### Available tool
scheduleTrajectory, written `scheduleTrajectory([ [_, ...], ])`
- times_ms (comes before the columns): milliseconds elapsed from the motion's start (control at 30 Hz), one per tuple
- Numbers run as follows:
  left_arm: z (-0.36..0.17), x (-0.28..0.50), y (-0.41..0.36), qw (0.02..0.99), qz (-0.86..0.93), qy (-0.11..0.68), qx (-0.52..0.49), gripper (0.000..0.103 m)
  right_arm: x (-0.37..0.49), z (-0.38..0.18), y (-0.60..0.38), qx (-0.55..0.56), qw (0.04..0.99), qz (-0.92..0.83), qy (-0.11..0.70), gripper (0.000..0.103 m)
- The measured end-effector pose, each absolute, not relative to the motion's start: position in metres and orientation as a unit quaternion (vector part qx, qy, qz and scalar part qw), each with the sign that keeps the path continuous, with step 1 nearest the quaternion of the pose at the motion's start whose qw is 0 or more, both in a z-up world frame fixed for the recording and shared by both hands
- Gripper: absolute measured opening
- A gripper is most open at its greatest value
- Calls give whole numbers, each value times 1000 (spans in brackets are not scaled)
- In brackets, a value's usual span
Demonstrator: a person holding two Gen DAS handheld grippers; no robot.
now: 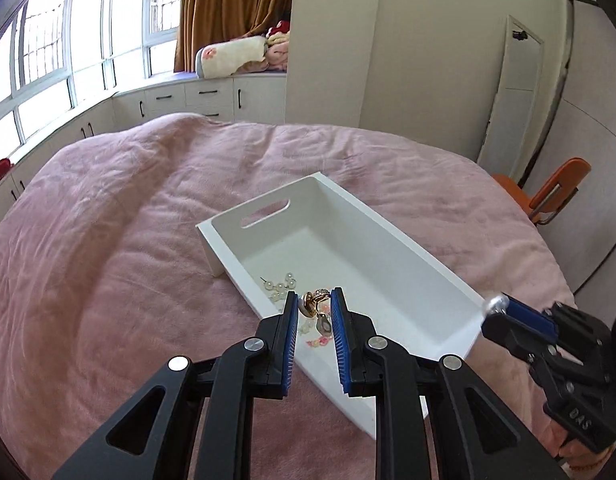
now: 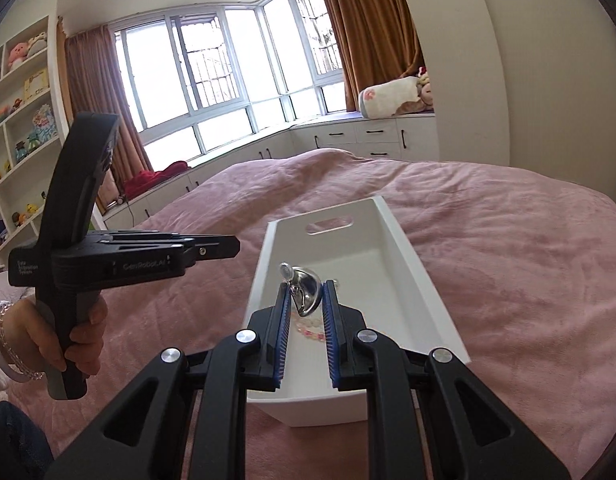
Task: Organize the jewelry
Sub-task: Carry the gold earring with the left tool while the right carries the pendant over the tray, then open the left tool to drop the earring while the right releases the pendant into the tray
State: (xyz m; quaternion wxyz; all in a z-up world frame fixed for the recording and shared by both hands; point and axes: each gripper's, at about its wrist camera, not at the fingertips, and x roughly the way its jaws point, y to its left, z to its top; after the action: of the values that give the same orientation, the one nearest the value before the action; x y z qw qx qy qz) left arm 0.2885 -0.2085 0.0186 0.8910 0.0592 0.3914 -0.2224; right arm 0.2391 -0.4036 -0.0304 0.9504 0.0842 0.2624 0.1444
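A silver ring-like piece (image 2: 303, 290) is pinched between the right gripper's (image 2: 305, 294) blue pads above the white tray (image 1: 392, 240), where pearl pieces (image 1: 277, 286) and gold jewelry (image 1: 316, 300) lie at the near end. The left gripper (image 1: 314, 304) hovers level over them, fingers parted, empty. The tray rests on the pink bedspread (image 1: 127, 220).
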Motion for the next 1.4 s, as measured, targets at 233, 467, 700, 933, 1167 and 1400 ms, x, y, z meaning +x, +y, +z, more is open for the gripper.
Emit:
scheduleTrajectory([
  [233,3,311,-237,889,-202,404,72,22,248,-41,-413,85,947,131,279,17],
  [467,-6,339,-256,888,-172,414,106,22,261,-49,-406,70,945,126,292,17],
  [700,-19,355,-263,881,-154,428,131,22,277,-59,-393,41,943,115,310,17],
  [933,-34,370,-259,874,-136,451,119,22,287,-70,-377,-12,940,85,331,17],
  [1167,-36,366,-251,874,-151,446,122,22,296,-77,-365,-31,939,75,335,17],
  [1400,-26,366,-235,887,-157,419,111,22,298,-76,-353,-51,942,63,326,17],
])
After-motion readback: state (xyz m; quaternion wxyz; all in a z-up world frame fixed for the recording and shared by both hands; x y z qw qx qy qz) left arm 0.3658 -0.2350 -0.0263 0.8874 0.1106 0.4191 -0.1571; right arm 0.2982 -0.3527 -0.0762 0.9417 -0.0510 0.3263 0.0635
